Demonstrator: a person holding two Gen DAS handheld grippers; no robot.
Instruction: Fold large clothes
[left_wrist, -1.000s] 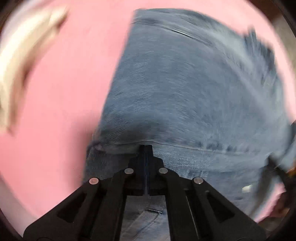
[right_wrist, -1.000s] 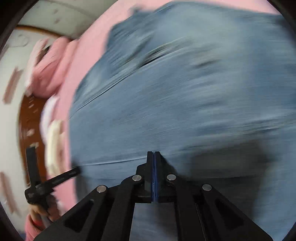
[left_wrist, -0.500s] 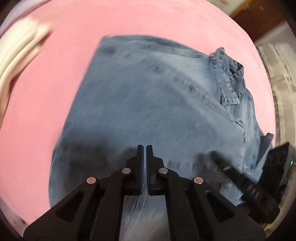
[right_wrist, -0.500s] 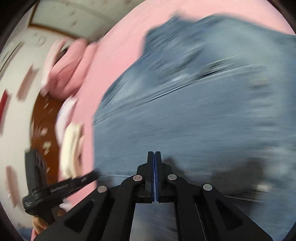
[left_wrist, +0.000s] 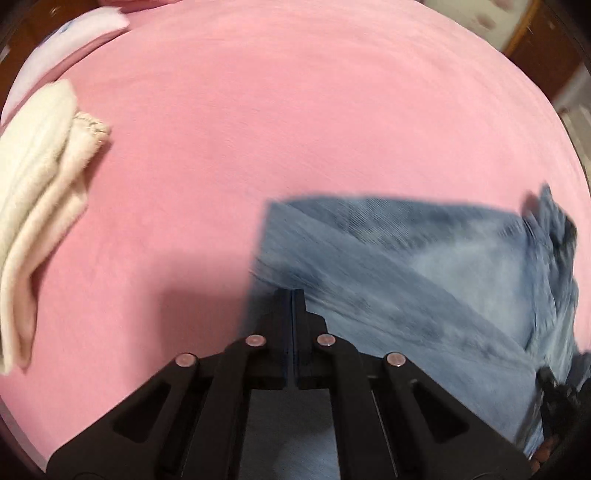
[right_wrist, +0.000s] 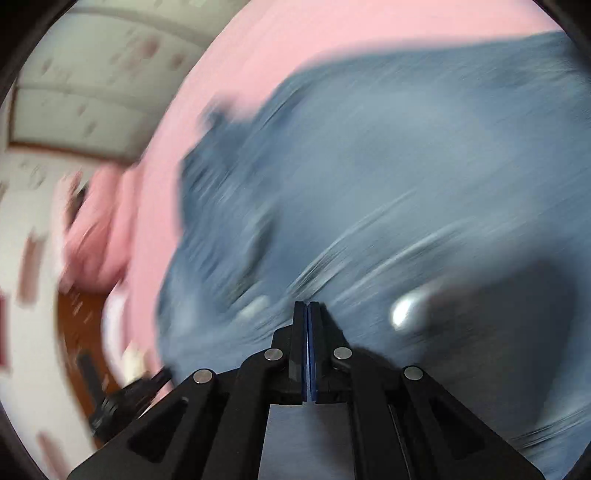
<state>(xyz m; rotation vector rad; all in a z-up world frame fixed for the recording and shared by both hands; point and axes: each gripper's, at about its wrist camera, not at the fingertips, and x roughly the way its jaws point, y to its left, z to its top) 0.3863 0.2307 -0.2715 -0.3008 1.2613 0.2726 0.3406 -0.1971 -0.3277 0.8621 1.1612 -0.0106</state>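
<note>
denim, a large faded blue garment (left_wrist: 424, 280), lies on the pink bedspread (left_wrist: 258, 129), its right side cut off at the frame edge. the left gripper (left_wrist: 292, 295) has its jaws pressed together over the cloth's near-left corner; whether fabric is pinched i cannot tell. the right gripper (right_wrist: 307, 308) is likewise closed tight above heavily smeared denim. a folded cream knit (left_wrist: 40, 177) sits well apart, half out of view.

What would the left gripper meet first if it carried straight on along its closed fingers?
Most likely the denim garment: the left gripper points at its corner near the pink sheet; depth is unclear.
</note>
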